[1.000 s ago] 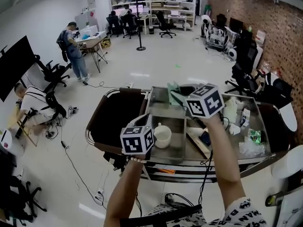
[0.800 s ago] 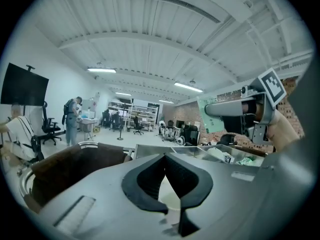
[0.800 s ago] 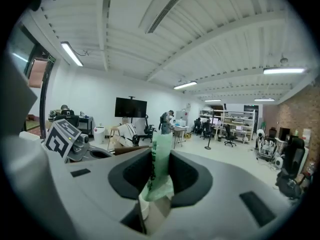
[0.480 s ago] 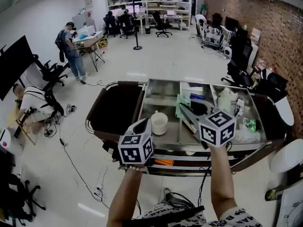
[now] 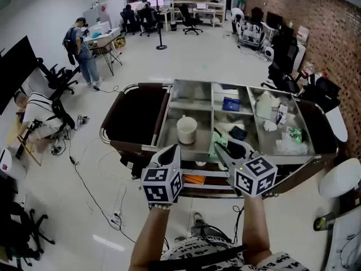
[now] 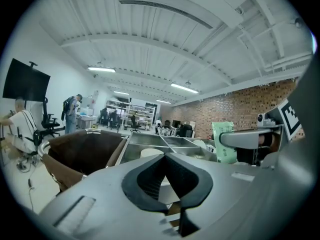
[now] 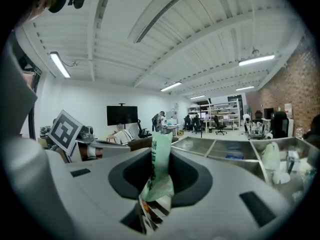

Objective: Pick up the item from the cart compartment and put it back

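My R gripper [image 7: 157, 181] pinches a green packet [image 7: 162, 156], upright btw the jaws; cart [image 7: 235, 156] compartments ahead-right, marker cube [image 7: 65, 130] at left.

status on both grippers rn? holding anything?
Left gripper: jaws closed, nothing between them.
Right gripper: jaws closed on a green packet.

Pale green packet [image 7: 160, 164], white cup [image 5: 186, 130], silver cart [image 5: 192, 103], brown bag [image 5: 135, 117]
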`<state>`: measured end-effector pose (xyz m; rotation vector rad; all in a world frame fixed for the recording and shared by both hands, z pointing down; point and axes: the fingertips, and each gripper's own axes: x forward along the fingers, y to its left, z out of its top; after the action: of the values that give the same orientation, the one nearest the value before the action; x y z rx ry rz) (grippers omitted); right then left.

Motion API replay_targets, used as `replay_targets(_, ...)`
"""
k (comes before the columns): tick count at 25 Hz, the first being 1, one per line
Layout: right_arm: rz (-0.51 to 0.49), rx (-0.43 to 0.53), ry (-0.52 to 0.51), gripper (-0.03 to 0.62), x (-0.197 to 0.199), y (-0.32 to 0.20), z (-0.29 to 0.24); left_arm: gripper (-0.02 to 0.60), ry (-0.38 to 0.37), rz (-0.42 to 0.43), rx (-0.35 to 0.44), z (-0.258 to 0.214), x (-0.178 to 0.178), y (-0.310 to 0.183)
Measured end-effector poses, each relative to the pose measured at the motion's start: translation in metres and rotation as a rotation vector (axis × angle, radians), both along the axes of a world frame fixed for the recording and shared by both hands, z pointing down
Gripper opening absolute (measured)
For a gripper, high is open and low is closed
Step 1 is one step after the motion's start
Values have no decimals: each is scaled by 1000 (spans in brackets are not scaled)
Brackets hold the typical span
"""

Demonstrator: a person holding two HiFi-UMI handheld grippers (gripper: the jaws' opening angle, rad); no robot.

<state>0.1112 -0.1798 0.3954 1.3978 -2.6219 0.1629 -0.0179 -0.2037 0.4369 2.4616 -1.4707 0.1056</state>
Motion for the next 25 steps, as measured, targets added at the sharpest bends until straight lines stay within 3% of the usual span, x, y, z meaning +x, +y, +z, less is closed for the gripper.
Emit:
replay_targets(7, 18, -63, -30, 104, -1, 19, 31, 0, 22, 12, -23, 11, -1, 22)
replay_targets(25, 31, -28, -35, 103, 8, 25, 15, 0, 13, 32, 17, 4, 3, 26)
